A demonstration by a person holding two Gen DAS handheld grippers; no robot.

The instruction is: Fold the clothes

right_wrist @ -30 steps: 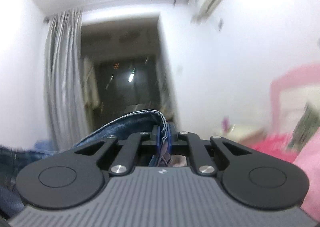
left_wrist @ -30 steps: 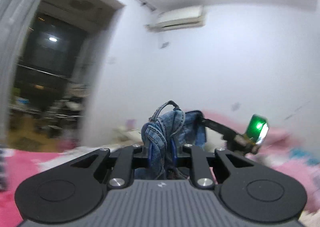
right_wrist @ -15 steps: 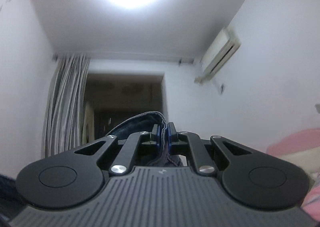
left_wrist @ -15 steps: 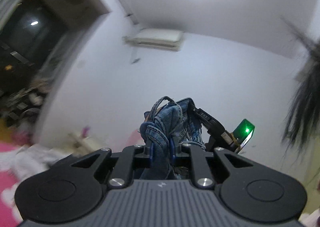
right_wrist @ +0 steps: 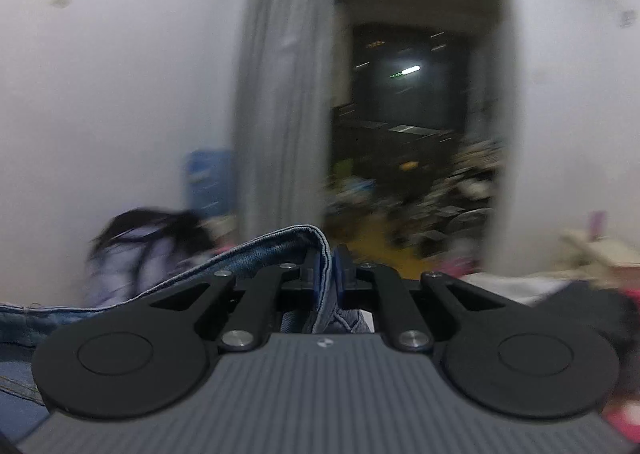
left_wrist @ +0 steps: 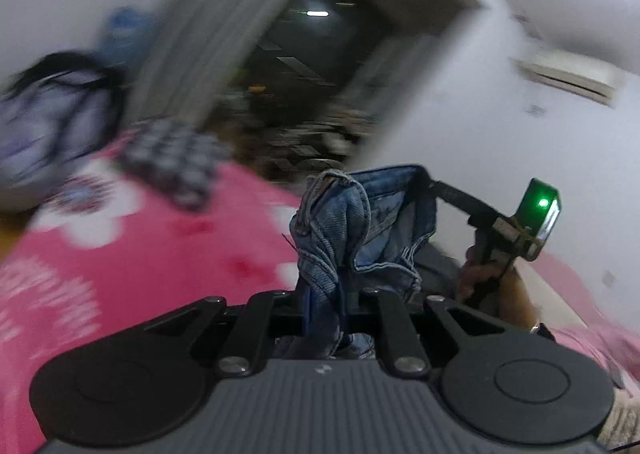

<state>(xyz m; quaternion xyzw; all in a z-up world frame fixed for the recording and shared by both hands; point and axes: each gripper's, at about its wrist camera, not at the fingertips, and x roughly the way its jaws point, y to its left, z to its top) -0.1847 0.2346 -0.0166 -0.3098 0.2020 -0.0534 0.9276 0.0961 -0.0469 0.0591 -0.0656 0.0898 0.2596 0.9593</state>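
Note:
A pair of blue denim jeans (left_wrist: 340,221) is bunched up between the pads of my left gripper (left_wrist: 324,294), whose jaws are closing tighter on the cloth. The waistband stretches right to my right gripper (left_wrist: 440,187), which carries a green light and is gripped by a hand (left_wrist: 480,274). In the right wrist view my right gripper (right_wrist: 332,266) is shut on a folded hem of the jeans (right_wrist: 256,254), and the denim trails off to the lower left. Both views are blurred by motion.
A pink bedspread (left_wrist: 120,254) with white flowers lies below, with a checked cloth (left_wrist: 172,161) on it. A person with dark hair (right_wrist: 140,246) sits at the left by a grey curtain (right_wrist: 280,93). A dark doorway (right_wrist: 408,133) opens behind.
Both grippers have swung down and around with the jeans: the ceiling and lamp have left view, and the bed, curtain and doorway have come in. Both grips on the denim hold.

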